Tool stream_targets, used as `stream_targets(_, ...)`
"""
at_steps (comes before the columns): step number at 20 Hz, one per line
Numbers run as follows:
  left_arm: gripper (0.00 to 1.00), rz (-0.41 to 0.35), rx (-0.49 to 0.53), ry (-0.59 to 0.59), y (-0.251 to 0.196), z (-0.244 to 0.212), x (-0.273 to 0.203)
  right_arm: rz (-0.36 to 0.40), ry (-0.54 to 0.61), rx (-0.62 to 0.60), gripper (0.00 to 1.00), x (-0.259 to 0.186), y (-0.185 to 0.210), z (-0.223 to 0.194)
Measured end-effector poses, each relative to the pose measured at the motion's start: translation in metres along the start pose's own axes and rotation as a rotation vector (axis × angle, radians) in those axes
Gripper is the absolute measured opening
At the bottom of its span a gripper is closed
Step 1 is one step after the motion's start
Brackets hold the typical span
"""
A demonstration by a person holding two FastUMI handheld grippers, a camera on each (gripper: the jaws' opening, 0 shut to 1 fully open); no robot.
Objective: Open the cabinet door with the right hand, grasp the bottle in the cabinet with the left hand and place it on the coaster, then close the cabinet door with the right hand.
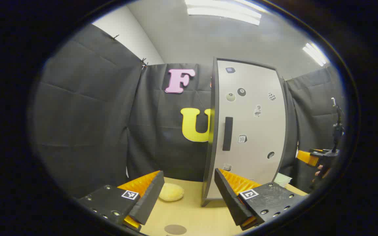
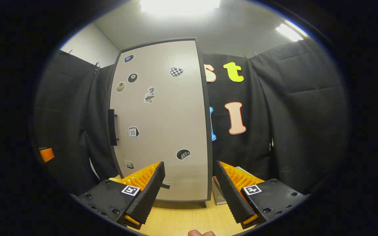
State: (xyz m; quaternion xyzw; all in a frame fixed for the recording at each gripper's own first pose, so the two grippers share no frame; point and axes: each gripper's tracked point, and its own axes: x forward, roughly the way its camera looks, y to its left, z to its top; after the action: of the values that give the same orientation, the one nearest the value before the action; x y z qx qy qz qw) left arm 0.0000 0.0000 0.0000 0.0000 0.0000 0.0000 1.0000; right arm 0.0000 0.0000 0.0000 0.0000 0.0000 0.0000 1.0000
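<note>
Pale grey cabinet door (image 2: 162, 124), black handle (image 2: 111, 127)

Right gripper (image 2: 189, 193): fingers spread, nothing between
Cabinet door (image 2: 162, 118): closed, stickered
Handle (image 2: 111, 127): on door's left edge
Table (image 2: 182, 219): wooden

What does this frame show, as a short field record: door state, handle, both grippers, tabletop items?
door: tall pale grey cabinet door with stickers, closed
handle: black vertical bar handle, at the door's left edge, untouched
left gripper: open, holding nothing
right gripper: open, facing the door, apart from it
tabletop: light wooden table, round dark coaster, pale yellow rounded object
bottle: hidden
</note>
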Motion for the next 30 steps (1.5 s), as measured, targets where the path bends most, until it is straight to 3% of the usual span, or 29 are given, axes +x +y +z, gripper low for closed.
stream_targets(10,0.94,-0.036,0.019,-0.026,-0.009,0.006,0.0,-0.012,0.013,-0.046,0.98,-0.002,0.007,0.007)
stream_targets(11,0.94,-0.046,0.018,-0.028,-0.012,0.006,0.003,-0.017,0.013,-0.052,0.93,-0.005,0.005,0.007)
stream_targets(12,0.95,-0.054,0.015,-0.025,-0.014,0.005,0.005,-0.022,0.011,-0.054,0.98,-0.006,0.004,0.008)
stream_targets(13,0.96,-0.06,0.009,-0.021,-0.015,0.002,0.009,-0.025,0.01,-0.051,0.93,-0.007,0.003,0.007)
stream_targets(14,0.96,-0.062,0.001,-0.015,-0.016,-0.002,0.011,-0.028,0.012,-0.046,0.98,-0.009,0.002,0.007)
stream_targets(18,0.96,-0.068,-0.009,0.022,-0.017,-0.021,0.021,-0.037,0.042,-0.036,0.98,-0.01,0.0,-0.002)
stream_targets(19,0.95,-0.07,-0.007,0.03,-0.016,-0.026,0.023,-0.039,0.049,-0.036,0.93,-0.01,-0.001,-0.005)
stream_targets(20,0.94,-0.072,-0.008,0.035,-0.017,-0.028,0.023,-0.041,0.056,-0.035,0.98,-0.01,-0.001,-0.006)
stream_targets(23,0.95,-0.082,-0.008,0.046,-0.016,-0.037,0.021,-0.038,0.066,-0.023,0.98,-0.007,0.003,-0.005)
stream_targets(30,0.95,-0.045,-0.008,0.12,0.003,-0.077,0.009,0.013,0.049,-0.007,0.98,0.016,0.024,0.035)
